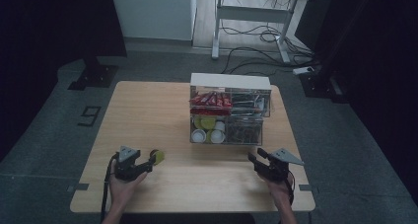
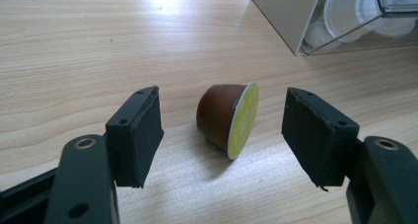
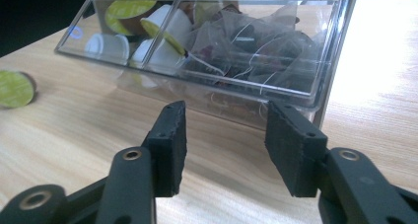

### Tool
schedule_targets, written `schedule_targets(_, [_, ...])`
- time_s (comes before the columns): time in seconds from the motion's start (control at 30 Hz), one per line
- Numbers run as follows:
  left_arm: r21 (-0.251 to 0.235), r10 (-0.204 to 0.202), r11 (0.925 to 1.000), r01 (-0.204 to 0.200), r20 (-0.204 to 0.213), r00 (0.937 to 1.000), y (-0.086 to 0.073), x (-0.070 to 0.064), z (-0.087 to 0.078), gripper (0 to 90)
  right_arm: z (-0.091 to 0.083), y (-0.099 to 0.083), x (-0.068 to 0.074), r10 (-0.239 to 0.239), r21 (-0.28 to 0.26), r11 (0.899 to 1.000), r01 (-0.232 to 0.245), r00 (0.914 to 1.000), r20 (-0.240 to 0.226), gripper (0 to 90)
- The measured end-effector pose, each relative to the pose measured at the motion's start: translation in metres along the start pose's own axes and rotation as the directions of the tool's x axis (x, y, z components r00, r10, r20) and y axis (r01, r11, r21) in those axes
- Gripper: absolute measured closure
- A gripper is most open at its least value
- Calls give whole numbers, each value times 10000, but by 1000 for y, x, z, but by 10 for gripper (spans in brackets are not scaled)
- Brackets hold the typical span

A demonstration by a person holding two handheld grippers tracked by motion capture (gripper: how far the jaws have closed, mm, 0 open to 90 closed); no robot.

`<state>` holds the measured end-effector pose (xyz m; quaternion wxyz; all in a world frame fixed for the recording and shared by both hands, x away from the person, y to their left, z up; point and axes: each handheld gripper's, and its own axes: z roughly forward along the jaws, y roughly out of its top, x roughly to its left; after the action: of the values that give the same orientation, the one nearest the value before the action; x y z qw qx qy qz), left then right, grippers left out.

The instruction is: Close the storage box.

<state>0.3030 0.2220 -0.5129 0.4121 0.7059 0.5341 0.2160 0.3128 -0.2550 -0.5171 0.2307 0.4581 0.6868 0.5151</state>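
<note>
— Pale wooden table (image 1: 162, 115), dark floor round it. What sits on it?

— A clear organizer (image 1: 230, 114) near the far edge, holding red sachets (image 1: 211, 100), white cups (image 1: 208, 134) and tea bags (image 3: 256, 51).

— And the coffee capsule (image 2: 227, 118)?

— On its side on the bare wood, between the wide-apart jaws of the left gripper (image 2: 222, 135), touching neither; nothing blocks it.

— The right gripper (image 3: 224, 145)?

— Jaws apart and holding nothing, just in front of the organizer's tea-bag compartment.
</note>
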Motion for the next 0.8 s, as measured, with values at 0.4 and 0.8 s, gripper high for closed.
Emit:
schedule_targets(0.4, [184,23,9998,-24,7,10000,-7,-5,-4,306,-14,-29,-8,-220,1036,9945,184,9992,342,416])
schedule_targets(0.8, [330,-36,9994,48,-371,9993,-25,-2,-14,300,-15,-41,-9,-450,1673,9853,351,9974,554,391])
